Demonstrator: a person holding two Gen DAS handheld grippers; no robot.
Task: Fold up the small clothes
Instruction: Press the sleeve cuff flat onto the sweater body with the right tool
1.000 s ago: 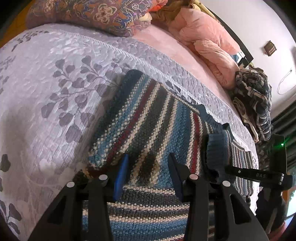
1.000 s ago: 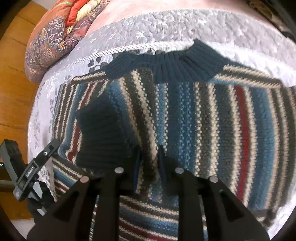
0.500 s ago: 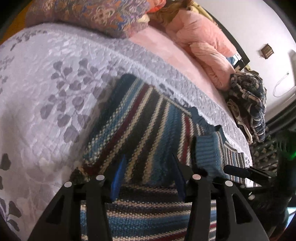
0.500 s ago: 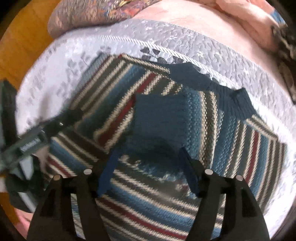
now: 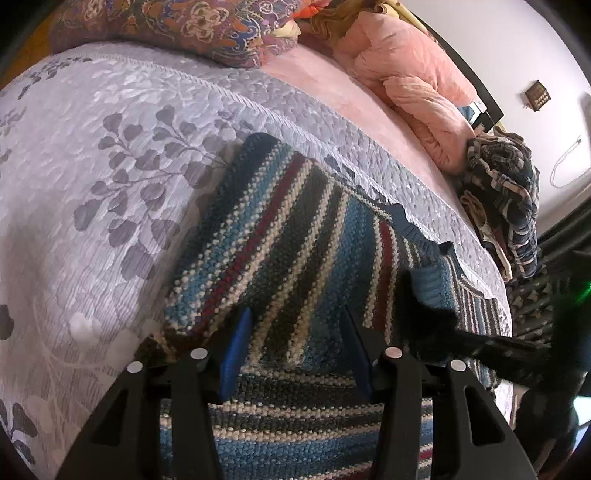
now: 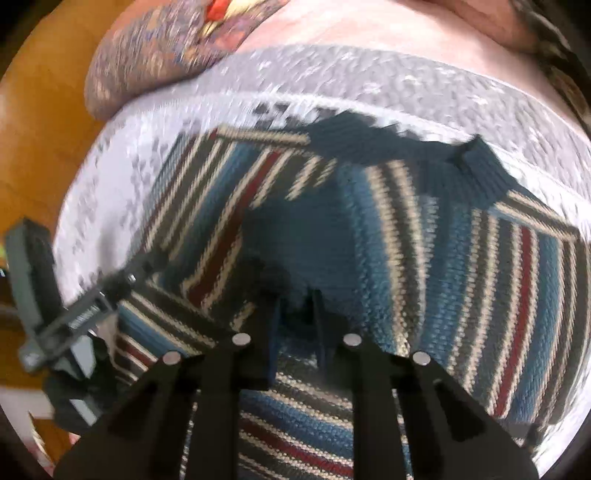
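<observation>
Chunky striped knit: soft, thick, limp, not slippery.
Near: left hand-held gripper [image 5: 293, 341] wide, empty, over the sweater [image 5: 295, 236]; right hand-held gripper [image 6: 295, 306] narrow, blurred, grip uncertain. Sweater flat on bed quilt [image 5: 92, 155]; best taken at hem or ribbed cuff [image 5: 428, 282].

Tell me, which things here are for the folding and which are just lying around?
For the folding:
striped sweater
left gripper
right gripper
lilac bedspread, the surface it lies on

Just lying around:
patterned pillow
pink blanket
heap of clothes
</observation>
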